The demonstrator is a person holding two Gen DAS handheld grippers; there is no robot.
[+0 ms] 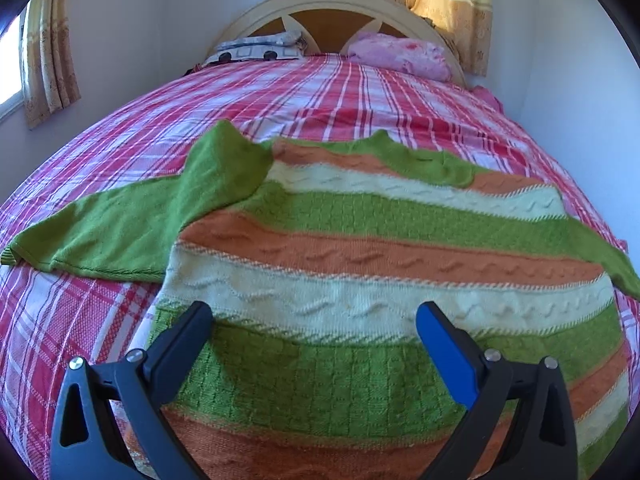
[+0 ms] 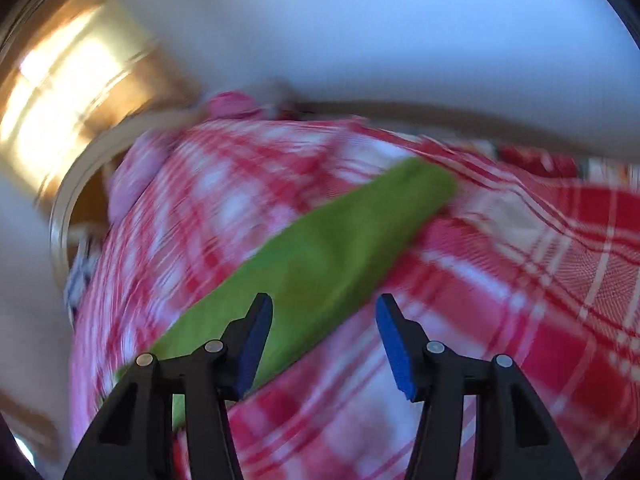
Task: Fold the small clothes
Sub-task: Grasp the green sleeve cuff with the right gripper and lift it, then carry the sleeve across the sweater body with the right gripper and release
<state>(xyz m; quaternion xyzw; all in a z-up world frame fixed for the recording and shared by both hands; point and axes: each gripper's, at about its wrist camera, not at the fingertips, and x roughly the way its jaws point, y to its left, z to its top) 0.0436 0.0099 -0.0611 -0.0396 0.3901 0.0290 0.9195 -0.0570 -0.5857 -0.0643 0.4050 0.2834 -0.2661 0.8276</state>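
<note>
We see the striped sweater (image 1: 360, 240) flat on the plaid bed (image 1: 120, 120), left tongs (image 1: 316, 320) wide above its hem, right tongs (image 2: 324, 312) parted and empty over the green sleeve (image 2: 320, 256), view blurred.

Sweater (image 1: 360, 248) green/orange/cream stripes, green sleeves; bedspread (image 1: 280, 92) red-white plaid; pillow (image 1: 400, 56) pink.

A knitted sweater (image 1: 360, 248), striped green, orange and cream, lies spread flat on the bed. One plain green sleeve (image 1: 132, 216) stretches sideways; the other sleeve (image 2: 320, 256) lies straight.
</note>
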